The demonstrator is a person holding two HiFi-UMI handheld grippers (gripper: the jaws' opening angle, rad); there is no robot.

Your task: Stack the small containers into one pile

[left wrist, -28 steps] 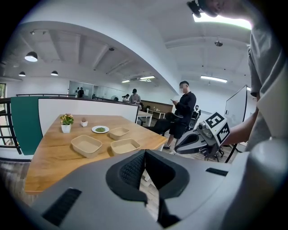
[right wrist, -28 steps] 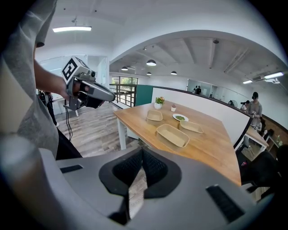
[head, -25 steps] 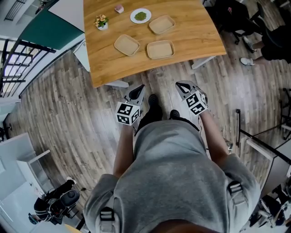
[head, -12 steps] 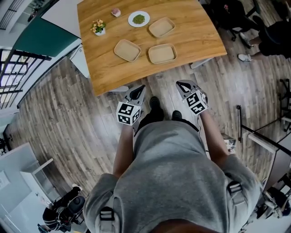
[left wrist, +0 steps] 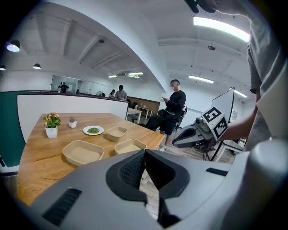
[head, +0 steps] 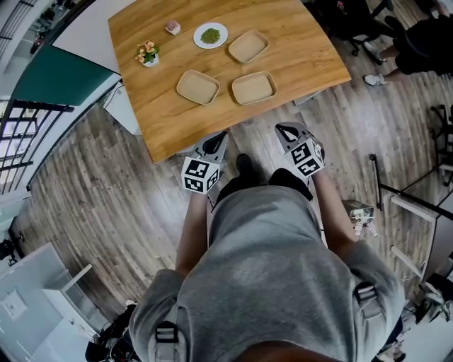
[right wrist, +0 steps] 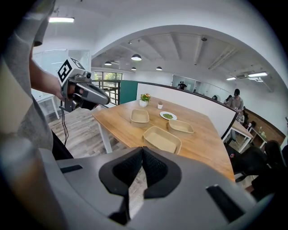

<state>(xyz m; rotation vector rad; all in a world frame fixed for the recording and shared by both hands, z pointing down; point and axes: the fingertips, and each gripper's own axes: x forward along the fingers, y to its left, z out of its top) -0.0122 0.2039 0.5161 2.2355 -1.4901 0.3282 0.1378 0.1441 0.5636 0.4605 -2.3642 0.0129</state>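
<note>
Three shallow beige containers lie apart on the wooden table (head: 297, 60): one at the left (head: 197, 86), one near the front edge (head: 253, 88), one further back (head: 248, 46). My left gripper (head: 216, 136) and right gripper (head: 283, 128) are held side by side over the floor, just short of the table's front edge. Both are shut with nothing between the jaws. The left gripper view shows its shut jaws (left wrist: 145, 155) below the containers (left wrist: 83, 152) (left wrist: 129, 146) (left wrist: 116, 132). In the right gripper view the shut jaws (right wrist: 142, 152) point at the nearest container (right wrist: 162, 139).
A white plate of green bits (head: 210, 34), a small flower pot (head: 146, 53) and a tiny pink pot (head: 172, 27) stand at the table's far side. A person (left wrist: 173, 108) stands past the table's right end, near dark chairs (head: 354, 21). Wooden floor surrounds the table.
The table has drawn closer to me and both grippers have advanced with my body toward its front edge. Both stay shut and empty.
</note>
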